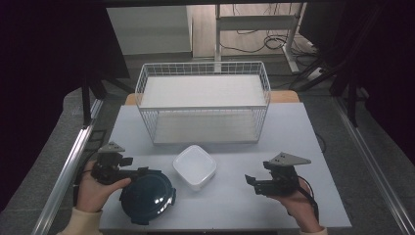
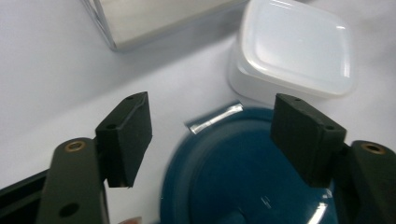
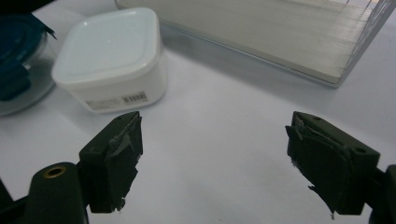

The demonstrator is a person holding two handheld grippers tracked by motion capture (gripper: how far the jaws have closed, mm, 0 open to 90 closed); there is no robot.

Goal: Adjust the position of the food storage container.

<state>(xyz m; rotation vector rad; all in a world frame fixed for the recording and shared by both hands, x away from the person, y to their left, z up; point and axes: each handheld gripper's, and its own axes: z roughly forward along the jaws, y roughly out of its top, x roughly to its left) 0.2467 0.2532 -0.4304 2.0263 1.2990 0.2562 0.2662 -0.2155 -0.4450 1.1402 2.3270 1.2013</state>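
Now, at a grey table (image 1: 274, 127) fronted by a white wire basket (image 1: 203, 100), the left hand-held gripper (image 1: 147, 172) hangs over the rim of a dark blue round container (image 1: 148, 196), its black jaws spread wide with nothing between the pads, which stand clear above the lid in the left gripper view (image 2: 243, 186). The step in hand looks like a let-go of the blue container, which sits on the table well in front of the basket and to its left side; a small clear tab (image 2: 215, 118) juts from its edge toward the basket. Just beside it, between it and the basket, stands a white square box (image 1: 195, 166) with a translucent rounded lid and a barcode label on one wall (image 3: 135, 98). The right hand-held gripper (image 1: 250, 181) hovers well to the right of the white box, also in front of the basket, jaws likewise wide apart and holding nothing, worn tape showing on its pads (image 3: 119, 144). Judging by the layout, the next move calls for a grasp on one of the two containers, likely the white box, and a lift toward the basket's shelf.
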